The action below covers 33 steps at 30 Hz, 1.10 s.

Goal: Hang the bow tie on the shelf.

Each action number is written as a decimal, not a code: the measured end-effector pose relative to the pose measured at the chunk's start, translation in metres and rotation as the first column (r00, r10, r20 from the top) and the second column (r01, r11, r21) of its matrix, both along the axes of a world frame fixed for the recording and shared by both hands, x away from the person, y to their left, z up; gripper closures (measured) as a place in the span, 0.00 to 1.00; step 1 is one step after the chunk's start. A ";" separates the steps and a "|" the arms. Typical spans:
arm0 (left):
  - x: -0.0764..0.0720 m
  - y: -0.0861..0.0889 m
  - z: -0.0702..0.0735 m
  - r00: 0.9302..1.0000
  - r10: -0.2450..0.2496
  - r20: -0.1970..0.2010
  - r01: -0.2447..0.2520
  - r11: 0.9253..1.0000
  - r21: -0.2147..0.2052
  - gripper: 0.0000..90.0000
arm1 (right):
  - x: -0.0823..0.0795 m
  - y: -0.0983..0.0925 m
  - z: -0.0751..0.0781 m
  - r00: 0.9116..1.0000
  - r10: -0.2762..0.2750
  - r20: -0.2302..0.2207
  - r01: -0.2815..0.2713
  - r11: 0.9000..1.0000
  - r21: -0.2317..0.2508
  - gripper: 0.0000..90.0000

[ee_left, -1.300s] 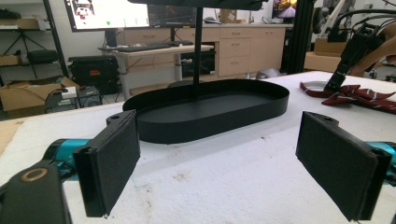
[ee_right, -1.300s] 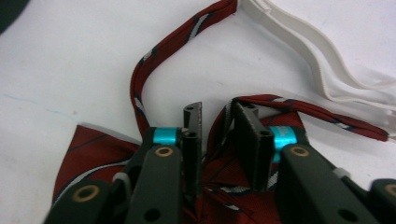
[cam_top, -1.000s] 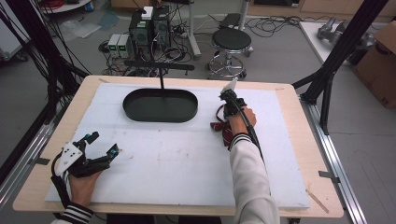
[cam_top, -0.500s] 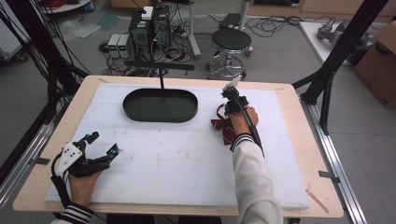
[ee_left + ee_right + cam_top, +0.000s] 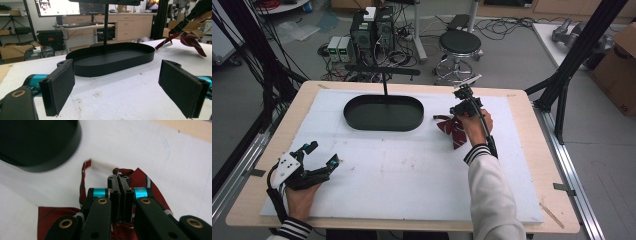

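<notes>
Worked at a pale wooden table (image 5: pixel 532 150) topped with a white foam sheet (image 5: pixel 402 170), scuffed and speckled with small brown marks, in a cluttered lab: grey floor, a round black stool (image 5: pixel 460 42), computer boxes (image 5: pixel 372 25) amid tangled cables, black frame struts at both sides, and wooden cabinets (image 5: pixel 130 25) with a lit monitor (image 5: pixel 58 7) seen in the left gripper view. Set near the sheet's far edge: a shallow black oval metal tray (image 5: pixel 384 113), smooth-walled, with a thin black post (image 5: pixel 106 25) rising from its middle to a crossbar. Rested low on the near left corner of the sheet: the left gripper (image 5: pixel 319 156), jaws wide apart, flat black padded fingers (image 5: pixel 60 87) aimed at the tray with nothing but bare foam between them. Held up just right of the tray: the right gripper (image 5: pixel 460 102), jaws pressed together and clamped on a dark red woven fabric necktie (image 5: pixel 452 127) with thin pale and dark stripes. Pinched at a folded part, in the right gripper view, with the cloth bunched around the tips (image 5: pixel 120 180). Draped from that grip toward the person, soft and creased, the broad pointed end reaching down toward the foam beneath the hand; contact with the sheet not clear. Trailed toward the tray: a narrow strip of the same cloth, blurred at its end, stopping short of the tray's wall.
</notes>
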State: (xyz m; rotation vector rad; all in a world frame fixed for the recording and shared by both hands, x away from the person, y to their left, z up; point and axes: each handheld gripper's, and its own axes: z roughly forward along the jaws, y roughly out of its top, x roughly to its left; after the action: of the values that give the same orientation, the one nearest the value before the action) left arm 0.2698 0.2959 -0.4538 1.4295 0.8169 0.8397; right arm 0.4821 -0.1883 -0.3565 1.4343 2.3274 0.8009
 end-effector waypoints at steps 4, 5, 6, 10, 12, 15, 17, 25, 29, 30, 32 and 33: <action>0.000 0.000 0.000 1.000 0.000 0.000 0.000 1.000 0.002 0.16 | -0.005 -0.002 0.005 0.999 0.022 0.050 -0.024 0.999 0.049 0.98; 0.000 0.000 0.000 1.000 0.001 0.001 -0.001 1.000 0.001 0.16 | -0.006 -0.003 0.006 0.998 0.027 0.059 -0.031 0.998 0.062 0.98; 0.000 0.000 0.000 1.000 0.000 0.001 0.000 1.000 0.002 0.16 | -0.008 -0.004 0.008 0.997 0.033 0.070 -0.038 0.996 0.079 0.98; 0.000 0.000 0.000 1.000 0.001 0.000 -0.001 1.000 0.000 0.16 | -0.013 -0.005 0.016 0.990 0.056 0.129 -0.073 0.990 0.123 0.98; 0.000 0.000 0.000 1.000 0.001 0.000 -0.001 1.000 0.001 0.16 | -0.016 -0.005 0.021 0.984 0.071 0.165 -0.095 0.985 0.142 0.98; 0.000 0.000 0.000 1.000 0.001 0.000 -0.001 1.000 0.001 0.16 | -0.022 -0.003 0.029 0.970 0.093 0.223 -0.132 0.977 0.165 0.98; 0.000 0.000 0.000 1.000 0.001 0.001 -0.001 1.000 0.002 0.16 | -0.025 0.000 0.033 0.962 0.105 0.253 -0.150 0.975 0.167 0.98; 0.000 0.000 0.000 1.000 0.001 0.001 -0.001 1.000 0.002 0.16 | -0.033 0.011 0.047 0.928 0.137 0.347 -0.211 0.960 0.185 0.98; 0.000 0.000 0.000 1.000 0.001 0.001 -0.001 1.000 0.002 0.16 | -0.034 0.017 0.055 0.920 0.143 0.365 -0.230 0.952 0.204 0.98; 0.000 0.000 0.000 1.000 0.001 0.000 -0.001 1.000 0.002 0.16 | -0.034 0.018 0.057 0.919 0.148 0.364 -0.236 0.949 0.209 0.98; 0.000 0.000 0.000 1.000 0.001 0.001 -0.001 1.000 0.002 0.16 | -0.034 0.022 0.061 0.917 0.158 0.367 -0.247 0.946 0.210 0.98; 0.000 0.000 0.000 1.000 0.002 0.000 -0.002 1.000 0.002 0.16 | -0.034 0.024 0.063 0.912 0.161 0.378 -0.254 0.944 0.212 0.98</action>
State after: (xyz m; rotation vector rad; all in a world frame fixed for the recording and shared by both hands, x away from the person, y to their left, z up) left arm 0.2699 0.2958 -0.4537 1.4307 0.8177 0.8420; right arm 0.4478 -0.1644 -0.2933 1.0239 2.1724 1.3450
